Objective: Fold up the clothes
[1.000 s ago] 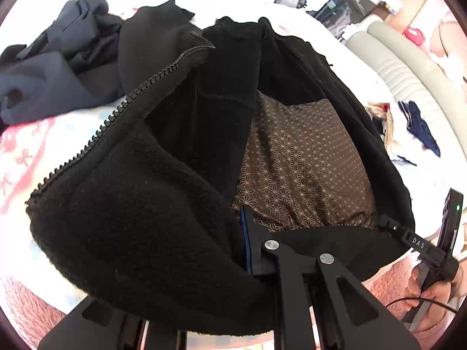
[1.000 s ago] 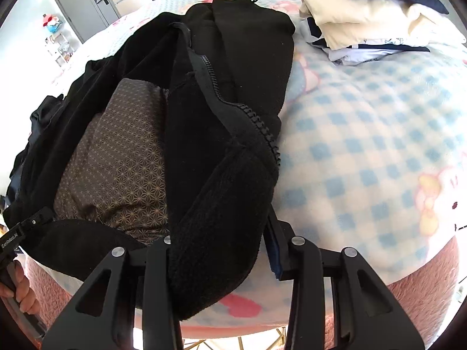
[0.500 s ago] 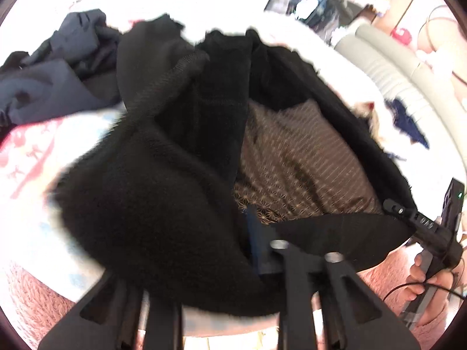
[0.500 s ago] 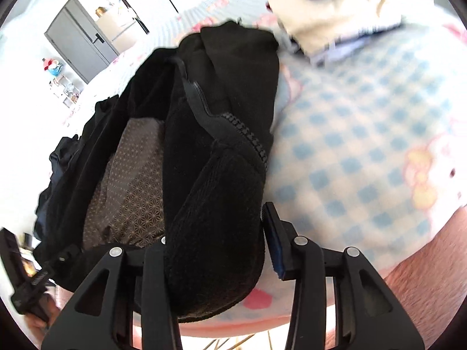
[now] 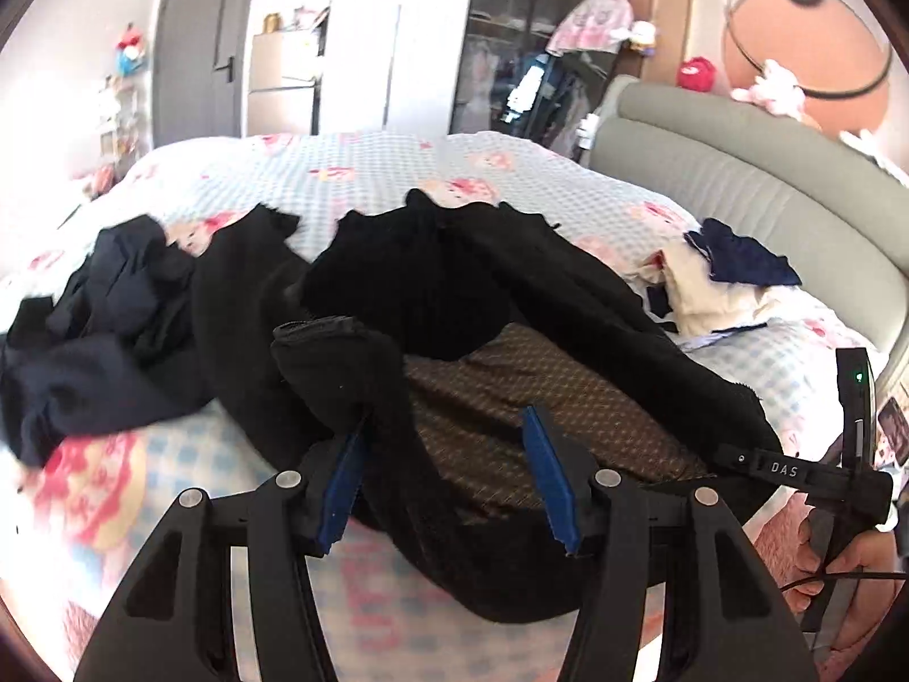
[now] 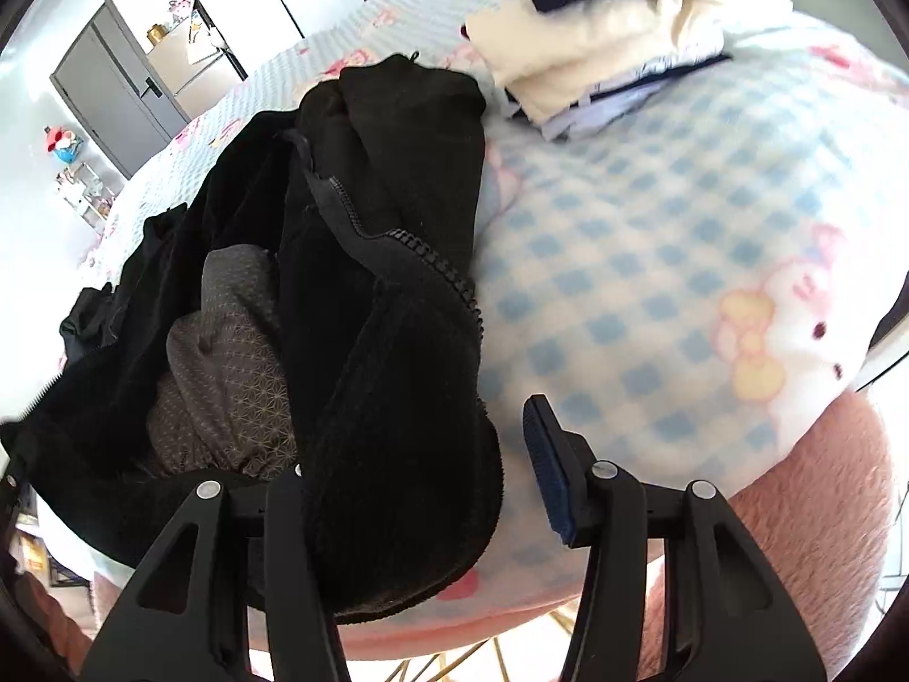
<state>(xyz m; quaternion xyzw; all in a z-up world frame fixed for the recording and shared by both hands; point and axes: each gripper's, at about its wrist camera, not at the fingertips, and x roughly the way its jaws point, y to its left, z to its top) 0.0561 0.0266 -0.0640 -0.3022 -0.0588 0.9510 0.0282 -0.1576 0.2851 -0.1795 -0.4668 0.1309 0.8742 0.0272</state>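
Observation:
A black fleece jacket (image 5: 466,307) with a brown patterned lining (image 5: 511,398) lies open on the bed. In the left wrist view my left gripper (image 5: 443,483) is open, its jaws wide apart, with a fold of fleece draped against the left finger (image 5: 341,477). In the right wrist view the jacket (image 6: 386,261) shows its zipper (image 6: 420,250) and lining (image 6: 227,352). My right gripper (image 6: 420,489) is open, with the fleece hem lying over its left finger; the right finger (image 6: 548,472) is bare. The right gripper also shows in the left wrist view (image 5: 807,472).
Dark navy clothes (image 5: 96,318) lie heaped left of the jacket. A stack of cream and navy folded clothes (image 5: 727,278) sits at the right, near the grey headboard (image 5: 767,182); it also shows in the right wrist view (image 6: 613,34). The checked bedsheet (image 6: 653,261) stretches right of the jacket.
My left gripper has let go of the fleece, opened wide and tilted up so the room shows. The right gripper stays open while the jacket's lining has bunched up.

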